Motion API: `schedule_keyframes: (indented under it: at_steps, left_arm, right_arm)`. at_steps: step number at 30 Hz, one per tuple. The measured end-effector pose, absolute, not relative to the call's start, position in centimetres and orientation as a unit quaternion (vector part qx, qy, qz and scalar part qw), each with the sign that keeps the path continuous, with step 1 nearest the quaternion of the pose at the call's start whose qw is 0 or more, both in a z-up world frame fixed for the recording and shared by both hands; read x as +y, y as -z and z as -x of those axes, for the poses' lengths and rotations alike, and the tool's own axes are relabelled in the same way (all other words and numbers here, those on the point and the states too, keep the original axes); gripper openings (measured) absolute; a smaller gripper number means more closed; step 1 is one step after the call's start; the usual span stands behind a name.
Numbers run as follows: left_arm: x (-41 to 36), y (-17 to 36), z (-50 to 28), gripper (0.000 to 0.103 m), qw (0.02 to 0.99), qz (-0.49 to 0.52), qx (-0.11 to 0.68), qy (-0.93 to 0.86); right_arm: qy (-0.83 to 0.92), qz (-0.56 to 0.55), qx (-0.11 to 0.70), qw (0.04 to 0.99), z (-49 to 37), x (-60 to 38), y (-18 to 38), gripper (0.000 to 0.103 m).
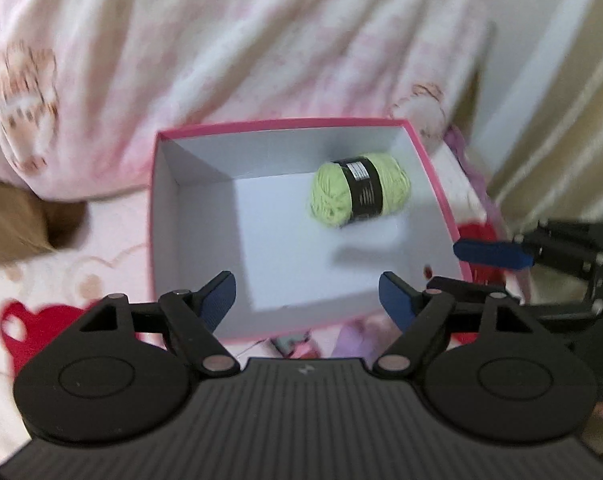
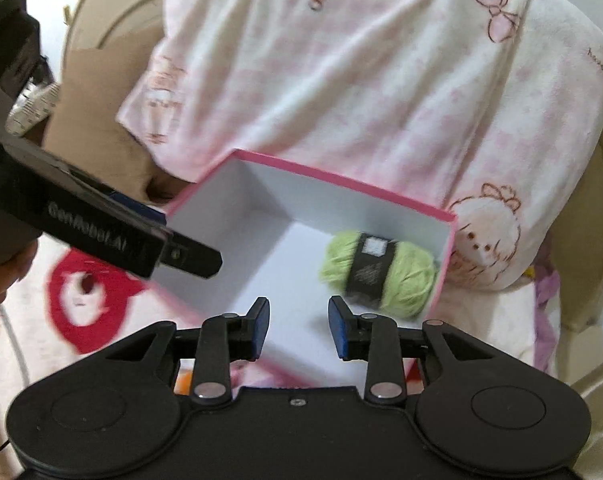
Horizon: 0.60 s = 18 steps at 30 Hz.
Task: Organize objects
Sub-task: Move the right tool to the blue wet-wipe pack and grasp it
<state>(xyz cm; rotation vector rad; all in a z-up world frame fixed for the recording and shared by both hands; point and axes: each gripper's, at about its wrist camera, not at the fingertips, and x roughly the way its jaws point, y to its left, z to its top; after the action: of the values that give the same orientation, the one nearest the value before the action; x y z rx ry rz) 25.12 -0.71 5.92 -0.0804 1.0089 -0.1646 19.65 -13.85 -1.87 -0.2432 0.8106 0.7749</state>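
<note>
A light green yarn ball (image 1: 359, 189) with a black label lies inside a pink-rimmed white box (image 1: 285, 123), toward its far right corner. It also shows in the right wrist view (image 2: 381, 274) in the same box (image 2: 341, 178). My left gripper (image 1: 307, 300) is open and empty above the box's near edge. My right gripper (image 2: 298, 328) is open and empty over the box's near side, just short of the yarn. The right gripper's blue finger (image 1: 489, 253) shows at the box's right rim in the left wrist view. The left gripper's body (image 2: 97, 224) crosses the right wrist view's left side.
The box rests on a pink and white patterned blanket (image 2: 93, 292) with red shapes. A folded pink and white cartoon-print blanket (image 2: 361, 64) is piled right behind the box. Brown cushions (image 2: 93, 120) lie at the left. Purple fabric (image 1: 475, 176) lies to the box's right.
</note>
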Motion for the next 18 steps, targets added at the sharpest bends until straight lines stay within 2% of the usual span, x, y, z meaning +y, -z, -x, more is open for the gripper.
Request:
schedule_keyframes:
  at_steps: [4,8,11,18]
  left_arm:
    - [-0.5,-8.9,-21.8,0.085,0.876,-0.007,0.473,0.096]
    - [0.7,-10.6,-19.1,0.088,0.872,0.001,0.477,0.11]
    - [1.7,-10.2,-16.9,0.091,0.869,0.016,0.483,0.112]
    - [2.9,-6.4,-13.0,0.091,0.863,-0.001,0.5,0.076]
  right_arm:
    - [-0.377,0.09,0.399,0.831,-16.8,-14.5,-0.1,0.05]
    - [-0.394,0.08,0.411,0.818,-14.2,-15.0,-1.4,0.058]
    - [-0.412,0.066,0.42,0.806,-12.3,-15.2,-1.7,0.059]
    - [-0.44,0.064,0.443,0.779,-8.8,-13.7,-0.3,0.066]
